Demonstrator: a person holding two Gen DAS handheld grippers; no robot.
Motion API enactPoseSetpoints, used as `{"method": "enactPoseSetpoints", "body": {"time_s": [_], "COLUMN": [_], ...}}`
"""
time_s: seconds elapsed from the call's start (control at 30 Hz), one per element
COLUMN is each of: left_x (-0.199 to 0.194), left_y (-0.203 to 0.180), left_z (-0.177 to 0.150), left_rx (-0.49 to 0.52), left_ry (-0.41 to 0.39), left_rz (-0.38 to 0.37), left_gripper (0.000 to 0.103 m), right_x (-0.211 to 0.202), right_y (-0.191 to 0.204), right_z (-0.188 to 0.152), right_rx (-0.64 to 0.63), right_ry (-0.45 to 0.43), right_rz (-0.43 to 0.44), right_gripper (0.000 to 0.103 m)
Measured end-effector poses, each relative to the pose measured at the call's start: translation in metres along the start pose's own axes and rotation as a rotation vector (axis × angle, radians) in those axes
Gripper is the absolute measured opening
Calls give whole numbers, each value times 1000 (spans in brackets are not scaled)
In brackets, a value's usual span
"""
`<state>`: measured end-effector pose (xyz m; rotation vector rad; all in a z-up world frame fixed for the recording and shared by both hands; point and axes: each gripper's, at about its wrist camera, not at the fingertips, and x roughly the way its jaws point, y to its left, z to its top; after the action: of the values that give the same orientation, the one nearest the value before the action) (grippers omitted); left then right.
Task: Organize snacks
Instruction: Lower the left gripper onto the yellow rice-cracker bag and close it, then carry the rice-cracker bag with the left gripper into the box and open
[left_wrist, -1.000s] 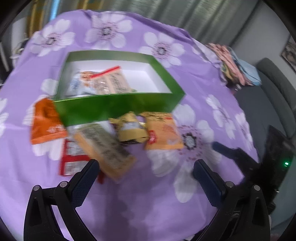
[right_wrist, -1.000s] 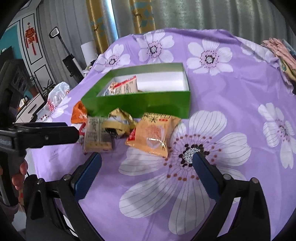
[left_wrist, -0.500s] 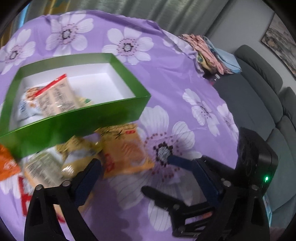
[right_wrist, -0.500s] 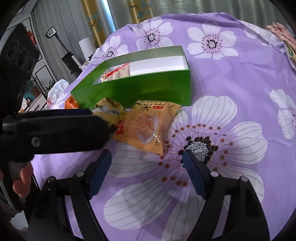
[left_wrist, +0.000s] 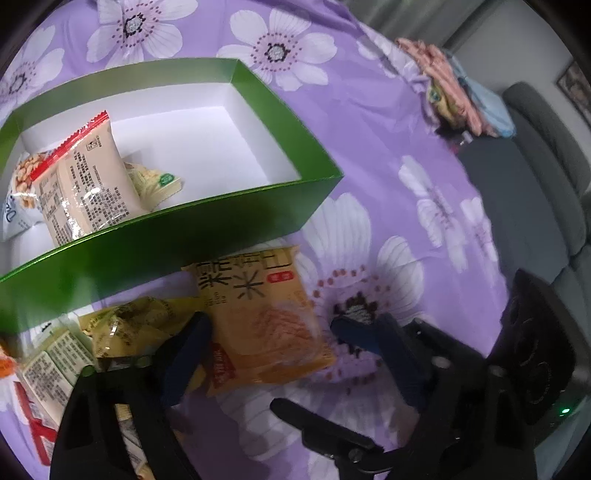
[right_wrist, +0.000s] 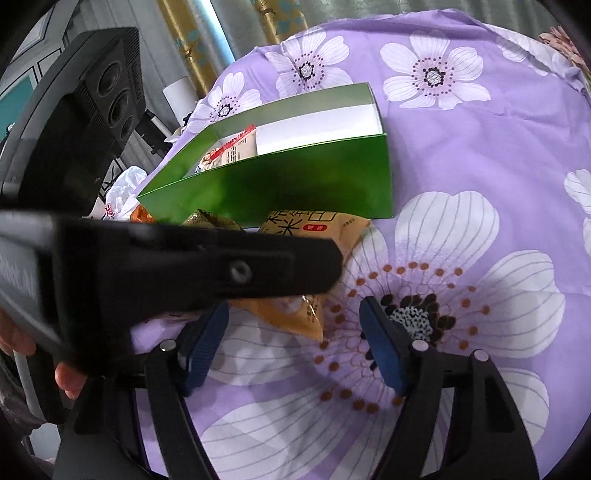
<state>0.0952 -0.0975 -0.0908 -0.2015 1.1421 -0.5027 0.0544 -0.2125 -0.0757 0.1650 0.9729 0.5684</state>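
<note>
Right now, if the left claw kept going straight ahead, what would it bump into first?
Most likely the orange snack packet, which lies between the open left gripper fingers. Beyond it stands the green box wall. Depth is hard to judge.

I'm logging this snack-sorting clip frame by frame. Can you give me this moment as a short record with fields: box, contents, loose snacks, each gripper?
box: green box, open top, white inside, on the purple floral cloth
contents: beige packet with red strip, with other packets partly hidden beside it
loose snacks: orange packet and yellow packet in front of the box
left gripper: open, fingers either side of the orange packet
right gripper: open, near the same packet's corner
</note>
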Motion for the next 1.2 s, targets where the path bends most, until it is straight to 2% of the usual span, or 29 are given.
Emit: {"method": "enactPoseSetpoints", "body": {"time_s": [0.07, 0.13, 0.23, 0.33, 0.37, 0.43, 0.57, 0.7, 0.83, 1.0, 1.2], "left_x": [0, 0, 3, 1, 1, 0, -5, -18, -38, -59, -80], "left_y": [4, 8, 11, 12, 12, 10, -1, -13, -26, -34, -31], "left_z": [1, 1, -2, -2, -3, -3, -9, -11, -9, -3, 9], "left_rx": [-14, -28, -35, -40, -45, -42, -5, 27, 72, 98, 97], "left_ry": [5, 4, 16, 5, -1, -12, -40, -83, -150, -215, -274], "left_rz": [5, -2, 2, 3, 5, 15, 54, 59, 67, 68, 68], "left_gripper": [74, 60, 46, 43, 43, 42, 42, 42, 42, 42, 42], "right_x": [2, 5, 9, 9, 9, 10, 8, -4, -20, -42, -51], "right_y": [-2, -2, -2, -2, -3, -5, 2, 5, 11, 19, 32], "right_z": [1, 2, 2, 3, 3, 4, 3, 0, 1, 15, 32], "right_rx": [2, 4, -2, -19, -20, -19, -64, -72, -89, -106, -141], "right_ry": [9, 21, 39, 48, 48, 54, 49, 23, -12, -79, -120], "right_rz": [8, 16, 19, -3, -9, -6, -45, -54, -61, -73, -80], "right_gripper": [67, 65, 56, 45, 39, 34, 32, 26, 25, 25, 25]}}
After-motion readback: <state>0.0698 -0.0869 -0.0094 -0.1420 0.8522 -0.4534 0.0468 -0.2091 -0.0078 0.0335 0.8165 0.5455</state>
